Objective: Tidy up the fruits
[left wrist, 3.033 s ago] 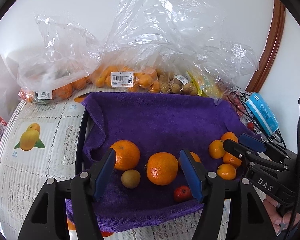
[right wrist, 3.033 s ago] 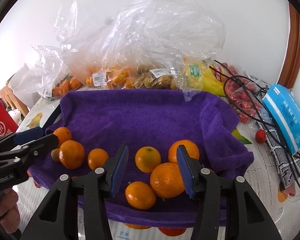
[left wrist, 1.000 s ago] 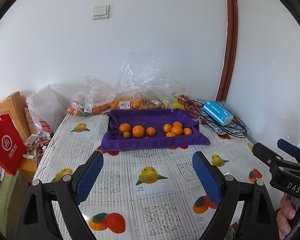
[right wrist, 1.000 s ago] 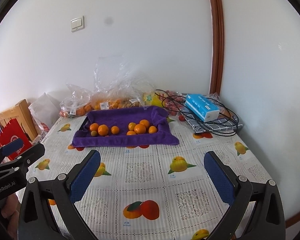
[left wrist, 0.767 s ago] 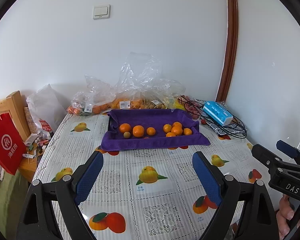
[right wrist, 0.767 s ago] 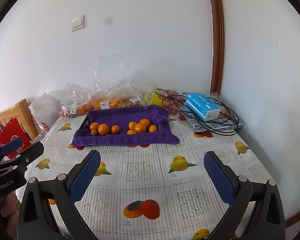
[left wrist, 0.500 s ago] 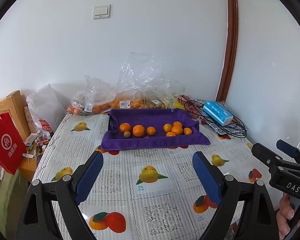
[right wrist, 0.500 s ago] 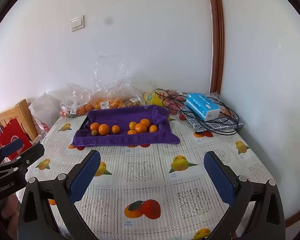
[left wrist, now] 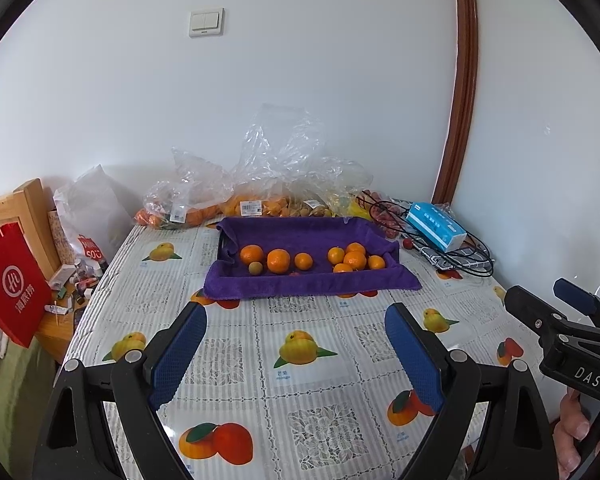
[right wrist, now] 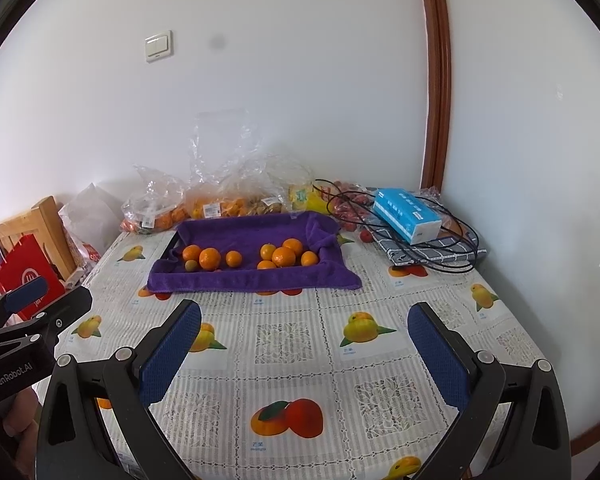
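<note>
Left tool [left wrist: 296, 336] and right tool [right wrist: 304, 334], each with jaws spread wide and nothing between them, held over the near edge of the bench [left wrist: 300, 392]; the near half of the patterned cloth lies bare. Purple towel-lined tray [left wrist: 308, 284] toward the far edge; one group of oranges [left wrist: 278, 260] with a small greenish fruit [left wrist: 255, 268] at its left end, a second orange cluster [left wrist: 354, 259] at its right end, a gap between. Bagged fruit [left wrist: 260, 200] along the far edge against the wall; blue tissue box [left wrist: 436, 226] and black cables [left wrist: 472, 264] at the far right corner.
</note>
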A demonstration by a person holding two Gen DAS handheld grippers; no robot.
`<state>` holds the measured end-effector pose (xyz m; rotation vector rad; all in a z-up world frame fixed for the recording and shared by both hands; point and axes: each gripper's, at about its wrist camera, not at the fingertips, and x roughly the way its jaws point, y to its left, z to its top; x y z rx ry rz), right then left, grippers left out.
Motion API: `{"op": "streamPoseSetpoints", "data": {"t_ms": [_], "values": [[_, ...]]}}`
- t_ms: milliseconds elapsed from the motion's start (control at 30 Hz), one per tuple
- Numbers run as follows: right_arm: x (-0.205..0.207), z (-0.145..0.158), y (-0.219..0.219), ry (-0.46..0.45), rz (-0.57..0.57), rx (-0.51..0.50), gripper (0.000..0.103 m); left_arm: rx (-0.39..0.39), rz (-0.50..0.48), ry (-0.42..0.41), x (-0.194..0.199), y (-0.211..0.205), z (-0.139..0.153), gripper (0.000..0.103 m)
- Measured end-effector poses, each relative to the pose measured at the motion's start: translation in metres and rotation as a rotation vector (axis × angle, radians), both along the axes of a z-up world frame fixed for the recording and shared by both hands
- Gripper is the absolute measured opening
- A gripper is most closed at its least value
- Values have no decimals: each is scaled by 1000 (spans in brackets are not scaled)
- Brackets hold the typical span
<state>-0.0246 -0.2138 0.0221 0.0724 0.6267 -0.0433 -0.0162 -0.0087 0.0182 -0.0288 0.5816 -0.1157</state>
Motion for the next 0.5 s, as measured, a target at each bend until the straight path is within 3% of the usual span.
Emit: {"op": "streamPoseSetpoints", "data": {"t_ms": [500], "values": [[-2,1,1,-5,4,-2,102,-2,2,-2,0,0,0,91]]}}
